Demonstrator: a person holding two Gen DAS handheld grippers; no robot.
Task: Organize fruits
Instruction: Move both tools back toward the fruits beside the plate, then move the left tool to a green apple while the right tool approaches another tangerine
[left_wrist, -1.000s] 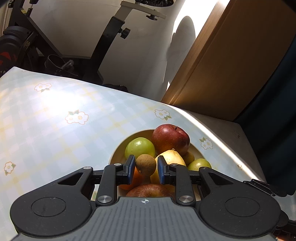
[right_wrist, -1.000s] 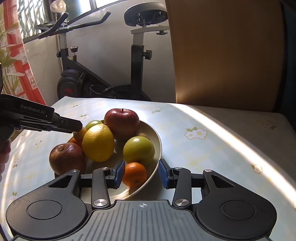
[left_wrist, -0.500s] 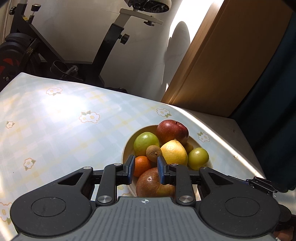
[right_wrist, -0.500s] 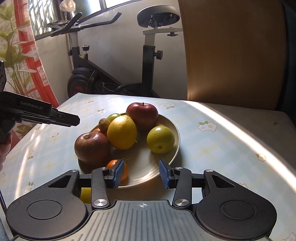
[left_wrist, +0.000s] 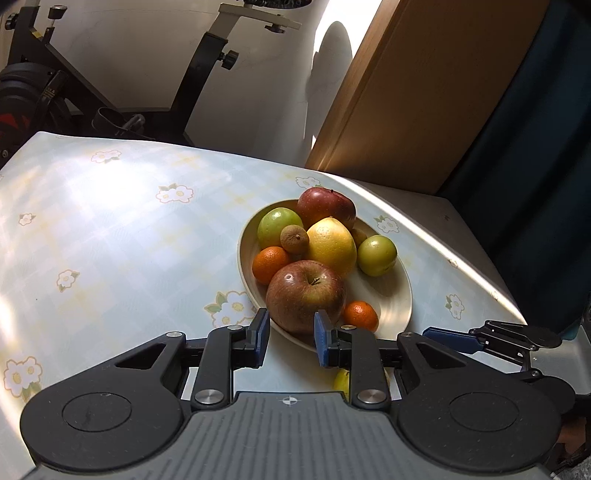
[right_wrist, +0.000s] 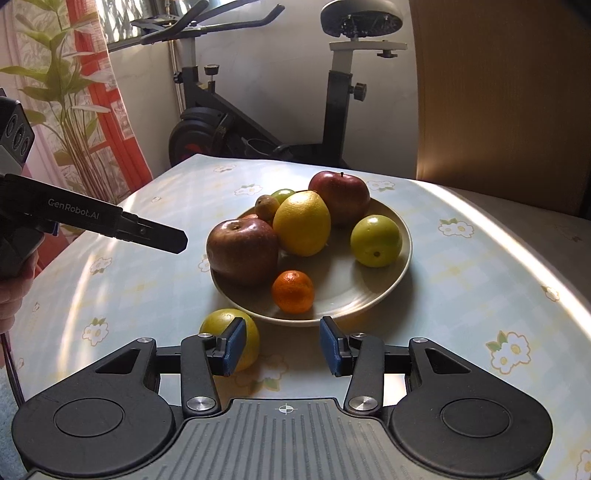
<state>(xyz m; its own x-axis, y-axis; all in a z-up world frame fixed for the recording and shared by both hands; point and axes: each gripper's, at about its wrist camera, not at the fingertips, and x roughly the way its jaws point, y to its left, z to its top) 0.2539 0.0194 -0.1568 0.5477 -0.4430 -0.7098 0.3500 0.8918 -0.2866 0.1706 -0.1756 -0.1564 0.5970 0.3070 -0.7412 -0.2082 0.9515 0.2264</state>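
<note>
Only the right wrist view shows whole the smooth yellow-green fruit lying on the tablecloth just outside the plate; the left view catches a sliver. On the round glossy plate: two red apples, two green fruits, two dimpled tangerines, one lemon, one brown fruit. Left gripper is closed, empty; right gripper is opening, empty.

left gripper: black body; blue pads (silver screws) | right gripper: same; "GenRobot.AI" marking
</note>
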